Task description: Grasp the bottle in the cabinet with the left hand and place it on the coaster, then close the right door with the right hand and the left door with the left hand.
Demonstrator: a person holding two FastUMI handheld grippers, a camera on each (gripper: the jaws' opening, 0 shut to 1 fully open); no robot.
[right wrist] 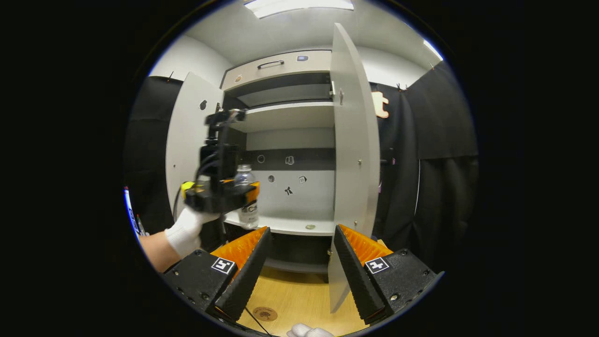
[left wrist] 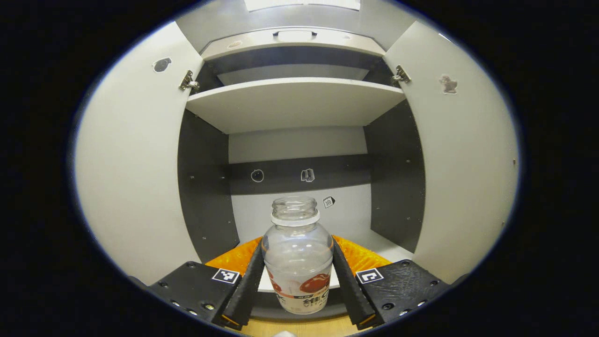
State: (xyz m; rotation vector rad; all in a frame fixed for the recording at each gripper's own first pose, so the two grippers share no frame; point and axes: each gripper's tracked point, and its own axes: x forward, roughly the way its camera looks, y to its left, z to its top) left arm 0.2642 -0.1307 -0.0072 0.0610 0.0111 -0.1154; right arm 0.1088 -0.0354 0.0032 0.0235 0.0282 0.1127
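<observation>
Clear plastic sits between your left hand-held gripper's (left wrist: 298,281) fingers — the bottle (left wrist: 298,262) is clamped at its waist, both fingers pressing its sides, upright, uncapped and apparently empty. In the right gripper view it hangs at the cabinet's (right wrist: 281,105) front edge, its base just above the lower shelf (right wrist: 290,227), so I judge you're in the first step: lifted and on the way out, not yet set down.

Your right hand-held gripper (right wrist: 299,267) stands wide open, holding nothing, low in front of the cabinet. Both doors are open: the right door (right wrist: 353,164) swings out toward you beside that gripper, the left door (right wrist: 189,140) is behind your gloved hand (right wrist: 187,231).

The coaster (right wrist: 265,313) lies on the worktop (right wrist: 299,290) below the cabinet, near the right gripper's fingers. Next, draw the bottle clear of the shelf lip, then bring it down and over the coaster — keep it upright and land the base centred before you let go. Mind the right door's edge on the way. The doors come after: right first, then left.
</observation>
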